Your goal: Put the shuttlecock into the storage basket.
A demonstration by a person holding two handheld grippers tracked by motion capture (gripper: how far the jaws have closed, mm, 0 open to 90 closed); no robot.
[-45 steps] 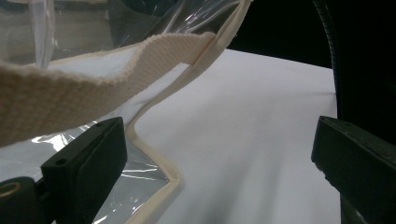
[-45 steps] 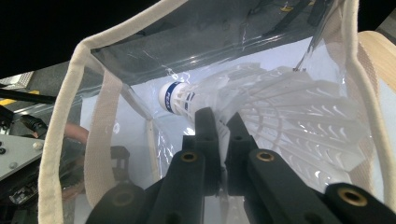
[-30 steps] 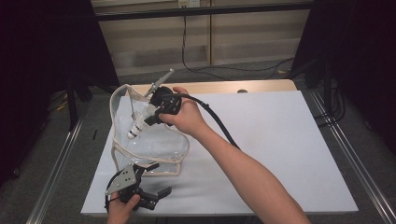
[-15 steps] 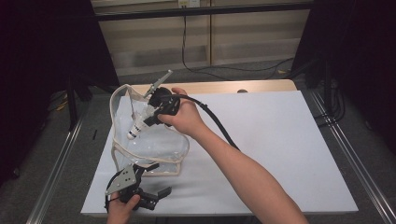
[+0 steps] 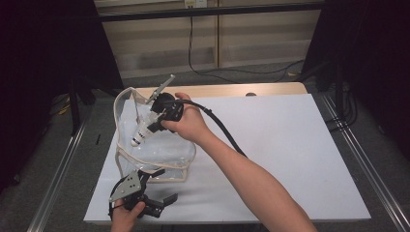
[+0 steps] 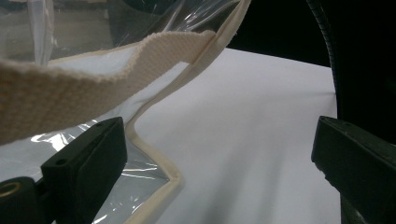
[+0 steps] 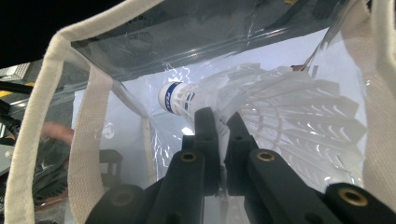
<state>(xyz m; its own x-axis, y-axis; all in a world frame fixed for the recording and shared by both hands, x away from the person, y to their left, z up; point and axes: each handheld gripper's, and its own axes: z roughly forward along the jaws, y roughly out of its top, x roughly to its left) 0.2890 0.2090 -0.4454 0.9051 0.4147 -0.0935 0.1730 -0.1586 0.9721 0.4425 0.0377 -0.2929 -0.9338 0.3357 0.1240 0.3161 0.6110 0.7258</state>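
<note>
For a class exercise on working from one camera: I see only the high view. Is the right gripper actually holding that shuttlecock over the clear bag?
Observer: Yes. The right gripper is shut on the feather skirt of the shuttlecock.
Operator: Which way does the cork point?
Observer: Away from the jaws, into the clear bag; a blue band circles the cork.
Operator: And the left gripper?
Observer: The left gripper is open, with the bag's cream edging beside one jaw.

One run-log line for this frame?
right gripper: shut on shuttlecock, over clear bag | left gripper: open, near bag's front corner | shuttlecock not released
</note>
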